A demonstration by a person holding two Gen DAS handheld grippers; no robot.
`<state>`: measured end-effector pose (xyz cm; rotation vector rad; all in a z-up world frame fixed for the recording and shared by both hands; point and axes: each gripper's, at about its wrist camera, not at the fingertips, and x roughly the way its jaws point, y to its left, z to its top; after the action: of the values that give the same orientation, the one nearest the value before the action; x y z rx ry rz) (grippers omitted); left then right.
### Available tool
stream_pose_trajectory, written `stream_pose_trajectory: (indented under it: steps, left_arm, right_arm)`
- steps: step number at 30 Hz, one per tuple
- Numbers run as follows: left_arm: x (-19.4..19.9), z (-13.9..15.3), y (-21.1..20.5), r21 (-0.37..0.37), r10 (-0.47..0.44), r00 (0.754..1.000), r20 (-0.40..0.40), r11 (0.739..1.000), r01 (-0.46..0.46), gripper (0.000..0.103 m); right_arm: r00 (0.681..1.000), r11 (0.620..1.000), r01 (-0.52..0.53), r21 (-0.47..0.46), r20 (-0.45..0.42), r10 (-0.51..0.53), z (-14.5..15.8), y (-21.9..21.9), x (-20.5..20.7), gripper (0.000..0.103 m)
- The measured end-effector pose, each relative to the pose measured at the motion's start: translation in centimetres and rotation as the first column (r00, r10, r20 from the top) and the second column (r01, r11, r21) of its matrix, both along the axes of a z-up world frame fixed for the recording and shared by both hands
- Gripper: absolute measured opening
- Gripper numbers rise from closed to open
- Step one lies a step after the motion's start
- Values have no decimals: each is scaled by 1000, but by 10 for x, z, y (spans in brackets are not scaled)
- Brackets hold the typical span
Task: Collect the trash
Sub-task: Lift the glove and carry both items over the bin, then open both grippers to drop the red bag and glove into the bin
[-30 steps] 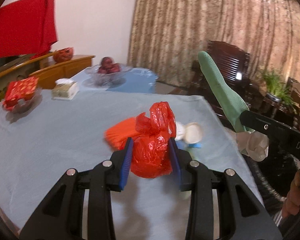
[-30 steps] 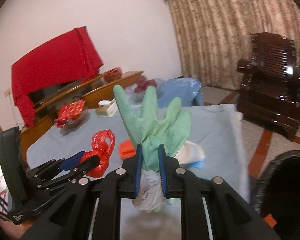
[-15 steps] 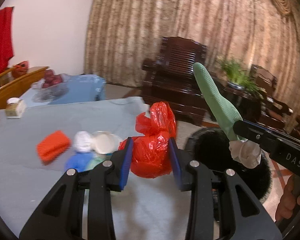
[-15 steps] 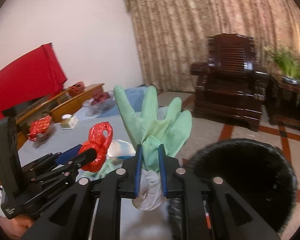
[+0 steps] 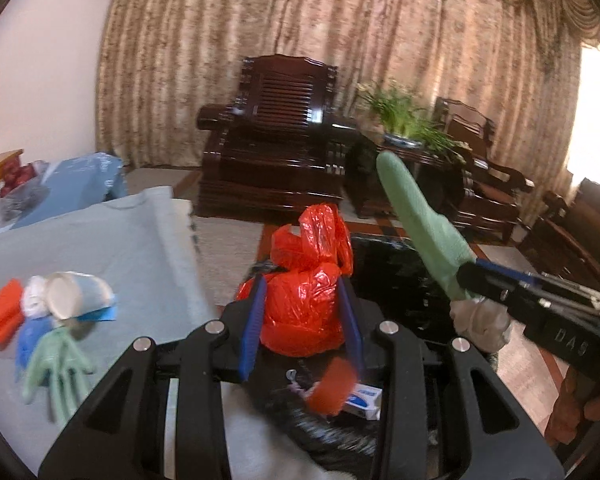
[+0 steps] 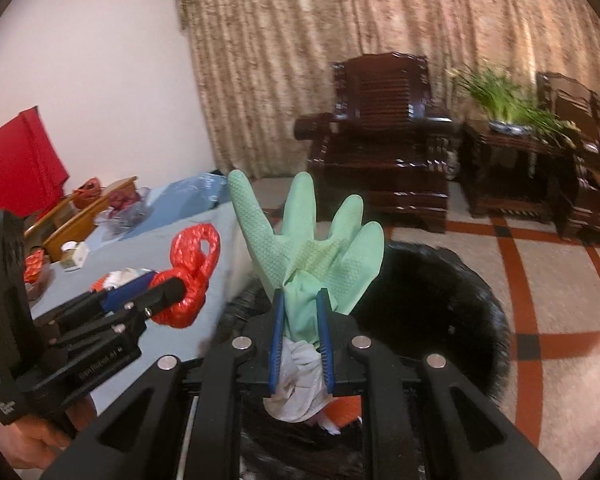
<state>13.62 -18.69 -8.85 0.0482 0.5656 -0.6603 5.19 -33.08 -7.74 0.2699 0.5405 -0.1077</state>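
The left gripper is closed on a knotted red plastic bag, its blue pads pressing both sides of the bundle. The bag is held above the black trash bin, which stands on the floor just beside the table edge. The right gripper is clamped on a green rubber glove at the cuff, with the glove fingers pointing upward and a wad of white material bunched below the pads. This glove is also held over the bin, whose rim is lined with a dark bag. Inside the bin, the left wrist view shows a red item and a small white and blue box. The two tools are side by side, near each other but apart. On the table, which is covered with a light blue cloth, several items lie grouped near its left portion: an orange object, a crumpled white piece, a paper cup on its side, a blue item and a second green glove lying flat. Beyond the bin stand a dark wooden armchair, a potted green plant on a side table, and patterned curtains.
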Motion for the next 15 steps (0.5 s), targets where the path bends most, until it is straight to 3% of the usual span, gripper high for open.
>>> stream_pose_trajectory:
  steps: [11, 15]
  left_arm:
    - [6, -27, -55, 17, -96, 994, -52, 995, 97, 35]
    - [9, -33, -64, 25, -107, 992, -67, 994, 109, 42]
  right_arm:
    - [994, 996, 88, 22, -73, -87, -33, -41, -13, 16]
    - [990, 994, 105, 25, -94, -102, -42, -49, -14, 16]
